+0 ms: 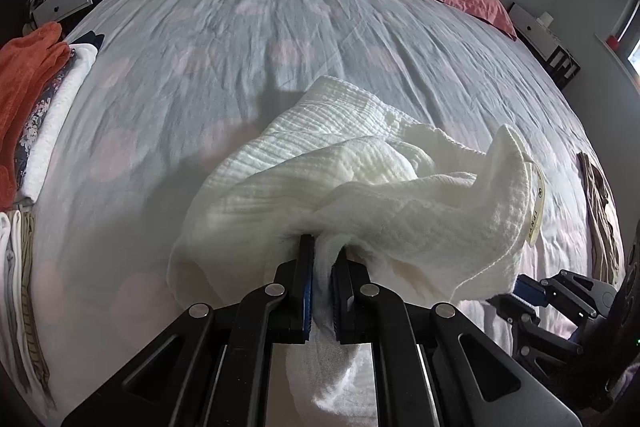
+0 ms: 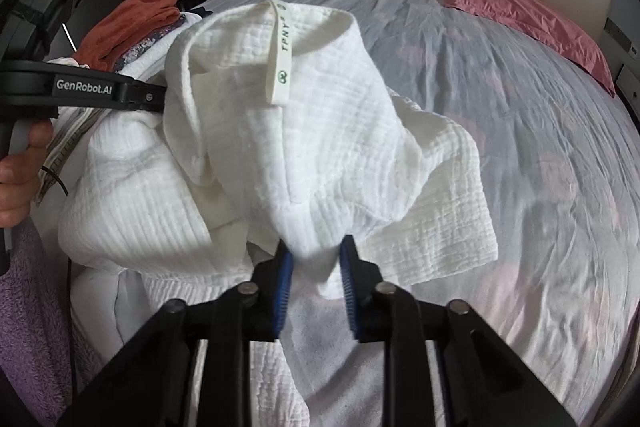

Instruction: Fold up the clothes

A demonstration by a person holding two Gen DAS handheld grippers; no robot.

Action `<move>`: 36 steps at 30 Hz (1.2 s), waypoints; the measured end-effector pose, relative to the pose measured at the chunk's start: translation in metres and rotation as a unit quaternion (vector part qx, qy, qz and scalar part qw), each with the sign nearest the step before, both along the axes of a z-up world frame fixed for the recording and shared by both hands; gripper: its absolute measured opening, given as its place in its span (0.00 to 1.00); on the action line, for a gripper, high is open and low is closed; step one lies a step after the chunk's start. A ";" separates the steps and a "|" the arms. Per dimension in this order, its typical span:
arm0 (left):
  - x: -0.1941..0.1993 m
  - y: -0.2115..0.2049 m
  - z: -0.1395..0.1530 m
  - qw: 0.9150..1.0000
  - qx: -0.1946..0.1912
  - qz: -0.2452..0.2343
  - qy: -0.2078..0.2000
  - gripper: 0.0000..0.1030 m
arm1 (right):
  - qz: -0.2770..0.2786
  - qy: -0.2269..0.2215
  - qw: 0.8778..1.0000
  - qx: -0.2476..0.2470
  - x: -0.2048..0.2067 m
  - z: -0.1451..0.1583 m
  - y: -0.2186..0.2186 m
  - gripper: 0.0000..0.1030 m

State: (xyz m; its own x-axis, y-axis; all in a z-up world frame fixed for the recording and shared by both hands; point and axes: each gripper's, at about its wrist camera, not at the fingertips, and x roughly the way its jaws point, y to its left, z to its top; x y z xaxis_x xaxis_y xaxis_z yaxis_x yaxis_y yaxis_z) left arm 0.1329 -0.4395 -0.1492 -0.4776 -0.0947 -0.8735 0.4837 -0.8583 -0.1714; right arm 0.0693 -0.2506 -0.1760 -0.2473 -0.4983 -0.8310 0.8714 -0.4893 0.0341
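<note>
The white garment [image 1: 360, 183] is held bunched above the bed [image 1: 240, 39], clamped in the left claw [image 1: 323, 259] at lower centre and pinched by the right claw [image 2: 316, 251]; its labelled collar [image 2: 280, 39] is seen pointing away, toward the upper frame.

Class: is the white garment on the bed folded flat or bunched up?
Bunched up. The white garment hangs in loose, crumpled folds, pinched by both the left tool and right tool.

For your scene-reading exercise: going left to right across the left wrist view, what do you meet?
Orange towel → folded white cloth → left gripper shut on the white garment → right gripper → brown garment.
</note>
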 end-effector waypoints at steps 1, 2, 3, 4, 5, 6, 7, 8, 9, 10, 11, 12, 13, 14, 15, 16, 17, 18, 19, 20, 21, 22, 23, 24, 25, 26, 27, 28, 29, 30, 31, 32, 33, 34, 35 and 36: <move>0.000 0.003 0.001 1.000 -0.001 -0.004 0.001 0.08 | -0.012 0.004 1.000 -0.002 -0.003 0.001 0.003 0.12; 0.001 0.005 0.002 1.000 -0.001 -0.009 0.003 0.09 | -0.028 0.003 1.000 -0.011 -0.008 0.004 0.009 0.07; 0.001 0.008 0.002 1.000 0.000 -0.015 0.005 0.09 | -0.043 0.001 0.999 -0.021 -0.014 0.006 0.015 0.06; 0.001 0.011 0.002 1.000 0.004 -0.022 0.006 0.11 | -0.063 -0.002 0.998 -0.029 -0.020 0.008 0.021 0.06; 0.001 0.015 0.002 0.999 0.008 -0.030 0.006 0.14 | -0.089 -0.006 0.995 -0.033 -0.029 0.009 0.029 0.06; 0.000 0.018 0.002 0.999 0.013 -0.038 0.007 0.17 | -0.118 -0.010 0.992 -0.033 -0.039 0.009 0.036 0.05; 0.000 0.022 0.001 0.999 0.017 -0.046 0.006 0.18 | -0.147 -0.012 0.989 -0.030 -0.049 0.008 0.043 0.05; -0.002 0.025 -0.001 0.999 0.014 -0.052 0.001 0.18 | -0.174 -0.009 0.984 -0.022 -0.056 0.007 0.050 0.05; -0.003 0.029 -0.002 0.998 0.011 -0.059 -0.005 0.18 | -0.199 -0.001 0.980 -0.012 -0.062 0.007 0.056 0.05; -0.005 0.032 -0.004 0.998 0.005 -0.062 -0.012 0.18 | -0.224 0.007 0.975 -0.002 -0.068 0.006 0.063 0.05; -0.006 0.033 -0.006 0.998 0.004 -0.063 -0.016 0.19 | -0.244 0.012 0.970 0.006 -0.073 0.005 0.069 0.05; -0.007 0.033 -0.007 0.998 0.002 -0.064 -0.020 0.19 | -0.259 0.014 0.966 0.012 -0.077 0.005 0.073 0.05; -0.006 0.031 -0.007 0.998 0.001 -0.058 -0.020 0.19 | -0.272 0.015 0.962 0.019 -0.081 0.004 0.078 0.05; -0.006 0.029 -0.006 0.998 -0.001 -0.052 -0.021 0.19 | -0.284 0.014 0.958 0.026 -0.084 0.002 0.081 0.04; -0.003 0.024 -0.004 0.999 -0.001 -0.039 -0.017 0.19 | -0.294 0.011 0.955 0.031 -0.087 0.000 0.085 0.03; 0.002 0.016 -0.003 1.000 0.009 -0.025 -0.010 0.19 | -0.301 0.004 0.953 0.032 -0.091 -0.002 0.089 0.03; 0.007 0.009 -0.001 1.000 0.020 -0.010 -0.002 0.19 | -0.308 -0.003 0.951 0.034 -0.094 -0.004 0.093 0.03; 0.011 0.002 -0.001 1.000 0.031 0.003 0.002 0.21 | -0.316 -0.010 0.948 0.035 -0.097 -0.006 0.097 0.03; 0.014 -0.003 -0.001 0.999 0.035 0.015 0.001 0.21 | -0.319 -0.015 0.947 0.034 -0.098 -0.007 0.099 0.03; 0.016 -0.005 -0.002 0.999 0.034 0.021 -0.001 0.23 | -0.316 -0.020 0.948 0.031 -0.097 -0.007 0.099 0.03; 0.017 -0.005 -0.003 0.999 0.031 0.022 -0.004 0.24 | -0.313 -0.024 0.949 0.027 -0.097 -0.007 0.099 0.03; 0.017 -0.003 -0.004 0.999 0.027 0.018 -0.006 0.25 | -0.311 -0.029 0.950 0.024 -0.096 -0.007 0.099 0.03; 0.016 0.000 -0.004 1.000 0.024 0.015 -0.008 0.25 | -0.308 -0.033 0.950 0.020 -0.096 -0.007 0.099 0.03; 0.016 0.002 -0.004 1.000 0.020 0.011 -0.009 0.25 | -0.304 -0.038 0.952 0.014 -0.095 -0.007 0.099 0.03; 0.015 0.006 -0.003 1.000 0.014 0.005 -0.011 0.25 | -0.295 -0.043 0.954 0.004 -0.093 -0.004 0.099 0.03; 0.014 0.009 -0.003 1.000 0.011 0.000 -0.011 0.26 | -0.286 -0.050 0.957 -0.008 -0.091 -0.002 0.099 0.04; 0.013 0.011 -0.003 1.000 0.009 -0.003 -0.010 0.26 | -0.274 -0.058 0.960 -0.020 -0.089 0.001 0.099 0.06; 0.013 0.011 -0.003 1.000 0.009 -0.005 -0.011 0.26 | -0.261 -0.067 0.962 -0.033 -0.087 0.003 0.099 0.06; 0.012 0.011 -0.004 1.000 0.009 -0.007 -0.012 0.26 | -0.249 -0.074 0.965 -0.044 -0.085 0.005 0.099 0.06; 0.011 0.011 -0.005 1.000 0.010 -0.008 -0.013 0.26 | -0.236 -0.083 0.967 -0.055 -0.084 0.008 0.099 0.08; 0.012 0.010 -0.005 1.000 0.012 -0.007 -0.012 0.26 | -0.222 -0.093 0.968 -0.066 -0.082 0.010 0.098 0.11; 0.013 0.009 -0.005 1.000 0.015 -0.006 -0.012 0.26 | -0.208 -0.103 0.970 -0.075 -0.080 0.011 0.097 0.18; 0.013 0.007 -0.005 1.000 0.018 -0.004 -0.010 0.26 | -0.194 -0.109 0.971 -0.084 -0.078 0.013 0.095 0.21; 0.013 0.006 -0.005 1.000 0.022 -0.003 -0.008 0.26 | -0.180 -0.110 0.973 -0.088 -0.075 0.015 0.092 0.22; 0.014 0.005 -0.004 1.000 0.026 -0.001 -0.006 0.26 | -0.167 -0.106 0.976 -0.090 -0.072 0.017 0.088 0.22; 0.014 0.004 -0.004 1.000 0.028 -0.001 -0.005 0.26 | -0.152 -0.102 0.979 -0.090 -0.067 0.019 0.083 0.24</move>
State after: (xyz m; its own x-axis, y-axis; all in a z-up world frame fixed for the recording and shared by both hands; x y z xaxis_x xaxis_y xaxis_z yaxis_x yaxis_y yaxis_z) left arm 0.1465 -0.4354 -0.1533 -0.4695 -0.0441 -0.8818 0.4838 -0.8483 -0.2152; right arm 0.0019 -0.1672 -0.1565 -0.2445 -0.5703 -0.7842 0.6528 -0.6948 0.3018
